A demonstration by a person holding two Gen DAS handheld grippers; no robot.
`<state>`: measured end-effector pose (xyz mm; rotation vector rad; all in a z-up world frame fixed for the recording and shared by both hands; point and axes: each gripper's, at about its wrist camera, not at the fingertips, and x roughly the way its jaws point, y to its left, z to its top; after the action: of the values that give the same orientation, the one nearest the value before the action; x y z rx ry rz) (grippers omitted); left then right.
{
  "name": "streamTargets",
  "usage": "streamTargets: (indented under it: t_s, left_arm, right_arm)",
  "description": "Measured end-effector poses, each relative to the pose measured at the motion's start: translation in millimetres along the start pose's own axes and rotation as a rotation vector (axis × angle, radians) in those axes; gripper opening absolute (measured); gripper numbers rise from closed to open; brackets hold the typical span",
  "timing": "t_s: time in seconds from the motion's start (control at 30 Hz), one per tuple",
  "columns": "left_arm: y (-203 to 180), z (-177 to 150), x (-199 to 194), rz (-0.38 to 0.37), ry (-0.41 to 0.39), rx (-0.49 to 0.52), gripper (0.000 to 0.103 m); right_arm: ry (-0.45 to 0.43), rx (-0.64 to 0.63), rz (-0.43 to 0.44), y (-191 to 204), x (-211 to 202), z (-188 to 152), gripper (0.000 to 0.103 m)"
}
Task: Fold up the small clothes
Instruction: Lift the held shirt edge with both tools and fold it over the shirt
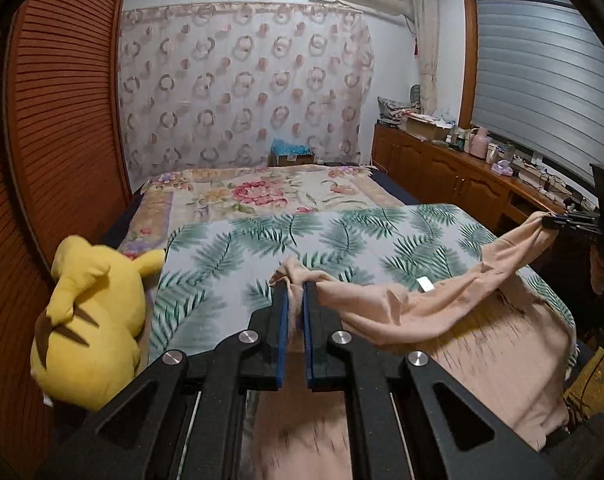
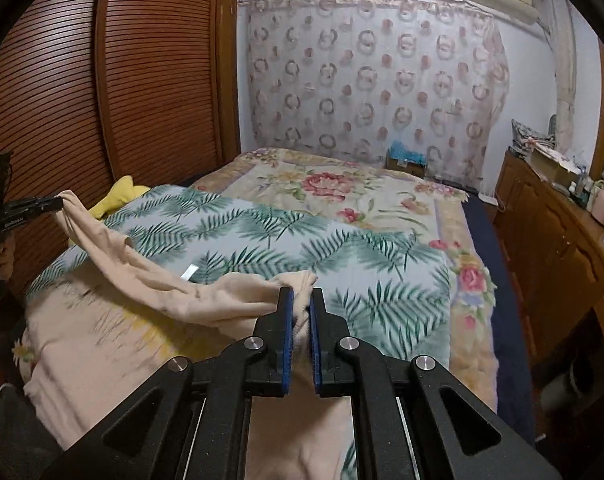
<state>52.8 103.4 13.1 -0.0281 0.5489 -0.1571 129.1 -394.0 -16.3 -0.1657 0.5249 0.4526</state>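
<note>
Left tool [image 1: 295, 286], right tool [image 2: 302, 292] each clamp soft peach knit garment [image 1: 442, 300], sagging between.

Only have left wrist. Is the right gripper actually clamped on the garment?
Observer: Yes. Right gripper is shut on the garment, with cloth bunched between its blue pads.
Operator: What's under it?
Observer: The palm-leaf cover. The floral blanket shows past the cover's right edge.
Operator: How does my own grip look from outside?
Observer: Left gripper pinches a corner at its very tips, and the garment hangs down from there onto the bed.
</note>
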Motion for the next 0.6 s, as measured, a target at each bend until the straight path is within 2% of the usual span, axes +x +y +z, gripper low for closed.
streamTargets:
  t_s: [0.27,0.6]
  left_arm:
    - [-8,-36,-29,-0.007,0.034,-0.011,0.007]
    - [-5,-59,-45,0.001,0.06,-0.032,0.007]
  right_arm:
    - [0.053,0.039,0.022,9,-52,-40,0.007]
    - [0.127,0.097,0.039,11,-68,-54,0.007]
